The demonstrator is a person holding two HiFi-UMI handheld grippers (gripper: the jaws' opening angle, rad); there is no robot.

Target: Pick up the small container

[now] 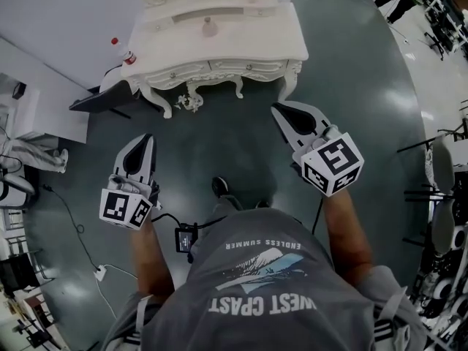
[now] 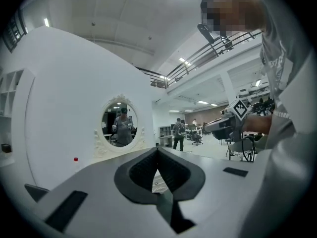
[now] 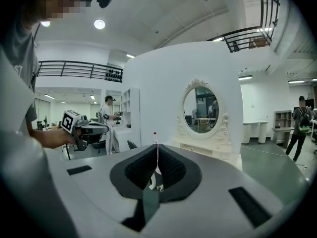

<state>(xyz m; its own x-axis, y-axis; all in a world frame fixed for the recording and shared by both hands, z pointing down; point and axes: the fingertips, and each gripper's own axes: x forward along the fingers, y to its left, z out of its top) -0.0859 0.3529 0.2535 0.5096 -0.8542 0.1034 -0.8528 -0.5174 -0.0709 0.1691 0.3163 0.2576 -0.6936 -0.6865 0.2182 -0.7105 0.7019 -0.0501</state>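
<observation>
In the head view a small beige container [image 1: 209, 26] stands on top of the white ornate dressing table [image 1: 241, 46], near the middle of its surface. My left gripper [image 1: 149, 138] hangs over the dark floor, short of the table's front left leg, with its jaws shut and empty. To the right, my right gripper [image 1: 278, 109] points at the table's front right leg, also shut with nothing in it. In the right gripper view the jaws [image 3: 157, 145] meet in a thin line before the oval mirror [image 3: 202, 110]. The left gripper [image 2: 158, 150] is likewise closed. Neither gripper view shows the container.
A clear bottle with a red cap [image 1: 128, 55] stands at the table's left end. A dark flat panel [image 1: 102, 97] lies on the floor beside it. A cable and power strip [image 1: 99, 273] run along the floor at left. Metal stands [image 1: 439, 159] crowd the right edge. People stand far behind.
</observation>
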